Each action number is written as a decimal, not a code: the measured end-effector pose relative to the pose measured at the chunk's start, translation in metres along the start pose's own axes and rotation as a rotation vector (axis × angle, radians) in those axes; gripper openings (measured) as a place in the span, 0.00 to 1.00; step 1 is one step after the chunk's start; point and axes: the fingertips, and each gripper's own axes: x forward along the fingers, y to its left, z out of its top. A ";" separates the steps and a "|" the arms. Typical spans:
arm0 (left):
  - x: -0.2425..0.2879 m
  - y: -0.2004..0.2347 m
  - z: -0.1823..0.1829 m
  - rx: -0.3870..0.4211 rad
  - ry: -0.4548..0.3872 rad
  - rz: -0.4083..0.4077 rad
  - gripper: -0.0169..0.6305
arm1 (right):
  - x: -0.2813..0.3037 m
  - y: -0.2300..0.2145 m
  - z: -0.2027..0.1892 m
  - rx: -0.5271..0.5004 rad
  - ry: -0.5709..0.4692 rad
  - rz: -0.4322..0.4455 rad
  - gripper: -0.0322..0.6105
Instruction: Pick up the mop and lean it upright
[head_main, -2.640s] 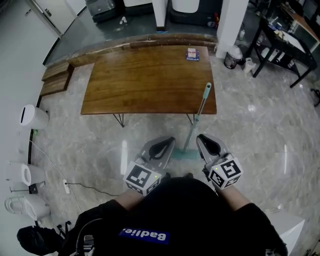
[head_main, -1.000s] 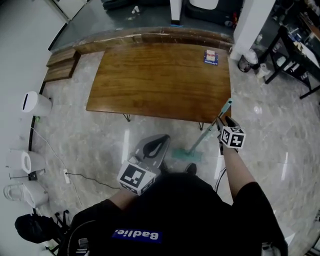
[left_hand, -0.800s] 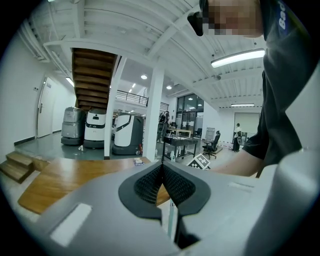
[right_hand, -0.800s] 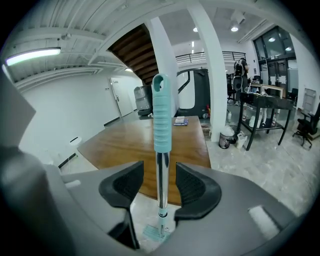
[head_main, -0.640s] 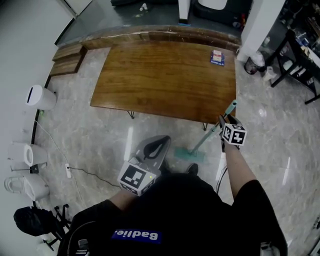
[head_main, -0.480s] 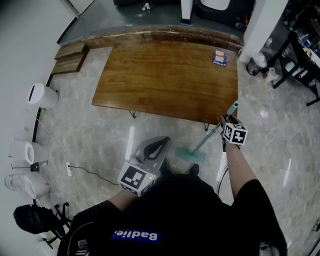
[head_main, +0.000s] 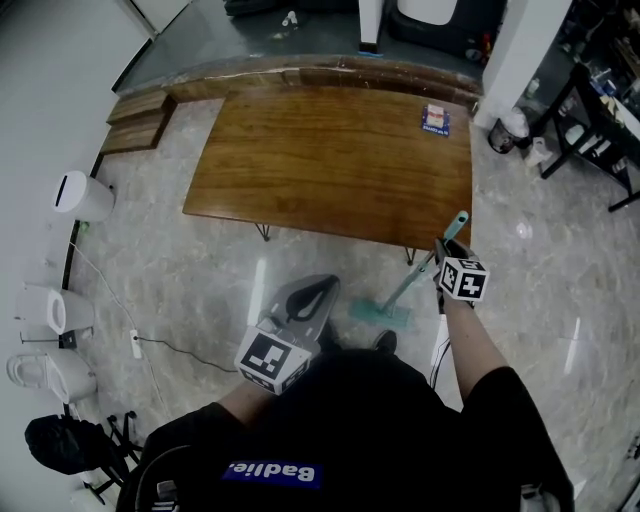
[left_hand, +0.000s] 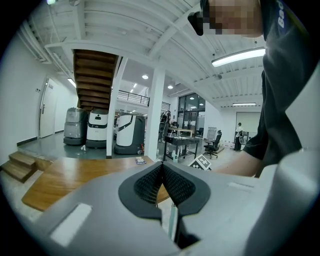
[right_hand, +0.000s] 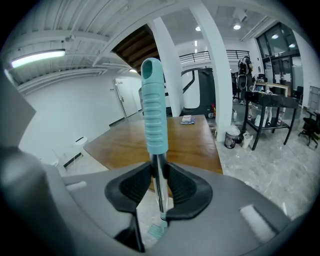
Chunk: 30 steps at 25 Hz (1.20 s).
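Observation:
The mop stands slanted on the marble floor, its teal head (head_main: 381, 314) down in front of my feet. Its pole (head_main: 410, 283) rises to the teal grip (head_main: 457, 218) by the table's near right corner. My right gripper (head_main: 441, 255) holds the metal pole just under the ribbed grip (right_hand: 152, 115). Its jaws have just been closing, and the pads now press the pole on both sides (right_hand: 159, 172). My left gripper (head_main: 318, 292) hangs in front of my body, left of the mop head, shut on nothing (left_hand: 162, 167).
A long wooden table (head_main: 330, 160) on thin legs stands just beyond the mop, with a small box (head_main: 436, 118) at its far right. White bins (head_main: 80, 195) and a floor cable (head_main: 135, 343) line the left wall. A black desk (head_main: 590, 110) is at the far right.
Since the earliest frame my right gripper has gone from in front of my body out to the mop's handle. The left gripper has stayed where it was.

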 end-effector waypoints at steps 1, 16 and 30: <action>0.000 0.000 0.001 0.000 -0.004 -0.004 0.06 | -0.004 0.006 -0.002 -0.005 -0.004 0.009 0.21; -0.001 -0.005 0.011 0.033 -0.039 -0.082 0.06 | -0.084 0.089 0.005 -0.151 -0.160 0.102 0.21; -0.003 -0.005 0.031 0.046 -0.115 -0.106 0.06 | -0.145 0.150 0.102 -0.194 -0.349 0.191 0.21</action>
